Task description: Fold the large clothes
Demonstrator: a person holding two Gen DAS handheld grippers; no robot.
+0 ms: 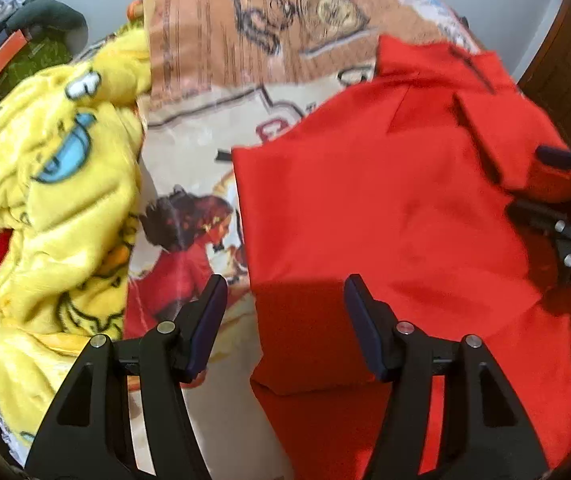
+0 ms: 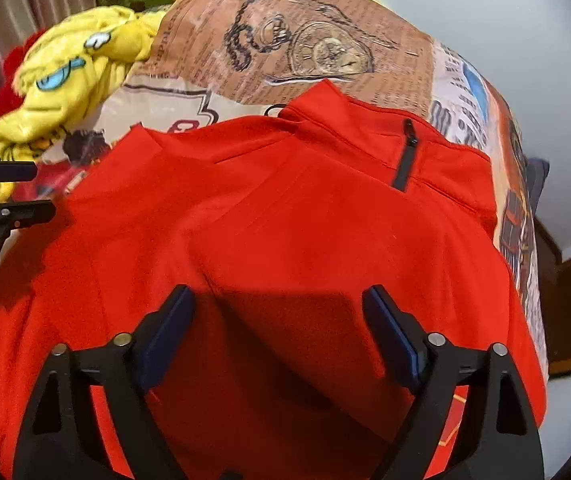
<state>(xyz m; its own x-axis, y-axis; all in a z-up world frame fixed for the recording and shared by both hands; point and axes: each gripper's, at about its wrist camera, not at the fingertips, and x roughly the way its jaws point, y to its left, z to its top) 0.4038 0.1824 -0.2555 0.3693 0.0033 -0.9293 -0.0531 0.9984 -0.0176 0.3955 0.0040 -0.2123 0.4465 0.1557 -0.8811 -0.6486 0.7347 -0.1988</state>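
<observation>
Fleece, a bright red zip-neck top (image 2: 285, 220), lies flat on the printed bedspread (image 1: 205, 128), collar at twelve o'clock. Right gripper (image 2: 277, 332) hangs over its middle, left gripper (image 1: 285, 320) over its nine-o'clock edge; both fingers wide apart, holding nothing.

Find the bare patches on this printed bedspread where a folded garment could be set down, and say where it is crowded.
One free strip of bedspread runs between the yellow blanket and the red garment. Another lies beyond the garment's collar, on the brown print. The blanket side is crowded; the garment fills the near side.
</observation>
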